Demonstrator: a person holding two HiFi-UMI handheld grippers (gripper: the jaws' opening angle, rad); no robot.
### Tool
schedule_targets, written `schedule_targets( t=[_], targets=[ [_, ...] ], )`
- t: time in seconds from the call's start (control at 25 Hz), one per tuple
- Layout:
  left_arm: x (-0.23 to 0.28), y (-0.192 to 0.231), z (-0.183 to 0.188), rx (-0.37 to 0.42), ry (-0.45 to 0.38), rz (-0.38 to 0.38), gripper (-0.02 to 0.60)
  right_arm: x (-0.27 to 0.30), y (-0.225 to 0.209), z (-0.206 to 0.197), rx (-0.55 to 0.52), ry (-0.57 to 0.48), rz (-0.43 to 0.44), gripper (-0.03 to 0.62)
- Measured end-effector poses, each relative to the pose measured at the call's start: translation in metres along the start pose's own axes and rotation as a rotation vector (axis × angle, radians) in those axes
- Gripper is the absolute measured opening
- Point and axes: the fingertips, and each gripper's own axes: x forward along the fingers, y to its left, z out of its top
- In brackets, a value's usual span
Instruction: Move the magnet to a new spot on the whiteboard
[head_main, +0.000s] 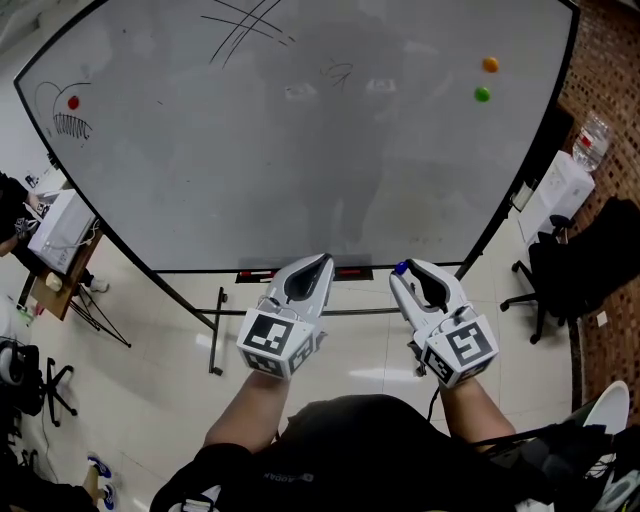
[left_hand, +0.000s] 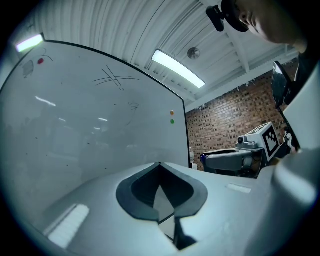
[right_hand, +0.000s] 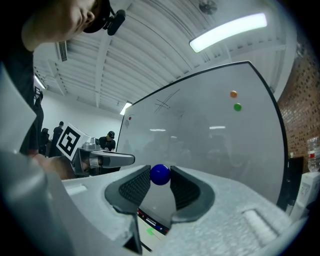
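A small blue ball magnet (right_hand: 160, 174) sits pinched between the tips of my right gripper (right_hand: 160, 171); in the head view the magnet (head_main: 401, 268) shows at the right gripper (head_main: 404, 272) tip, just below the whiteboard's lower edge. The large whiteboard (head_main: 300, 150) fills the space ahead, with pen scribbles on it. An orange magnet (head_main: 490, 64) and a green magnet (head_main: 482, 94) stick at its upper right, a red magnet (head_main: 72, 102) at its far left. My left gripper (head_main: 325, 259) is held beside the right one, its tips (left_hand: 160, 164) closed together with nothing between them.
The whiteboard stands on a dark metal stand (head_main: 215, 335) on a tiled floor. A black office chair (head_main: 575, 265) and a white box with a water bottle (head_main: 560, 190) are to the right. A cluttered desk (head_main: 55, 245) is at the left. People (right_hand: 107, 141) stand far off.
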Motion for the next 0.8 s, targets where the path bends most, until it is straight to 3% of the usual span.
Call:
schedule_targets(
  t=[0.8],
  targets=[
    [0.002,-0.007,0.01,-0.006,-0.031,0.024,0.015,-0.006,-0.004,-0.001,0.01,-0.007,0.029,0.11]
  ],
)
